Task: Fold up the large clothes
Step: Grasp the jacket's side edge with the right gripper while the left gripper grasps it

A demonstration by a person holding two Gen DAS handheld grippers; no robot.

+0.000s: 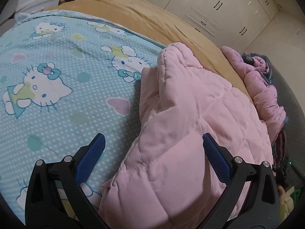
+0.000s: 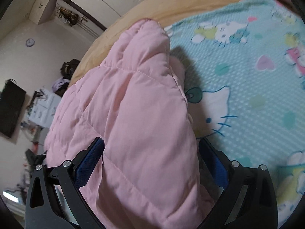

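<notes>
The puffy pink quilted jacket (image 1: pixel 183 126) is lying on the bed's blue cat-print sheet (image 1: pixel 63 76). The left tongs (image 1: pixel 152 145) and right tongs (image 2: pixel 150 148) are both gaping wide around its folds, gripping nothing; they should be pinching deep before lifting

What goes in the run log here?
fold large clothes | left gripper open, straddling pink quilted jacket | right gripper open, same | on cartoon-cat sheet
</notes>
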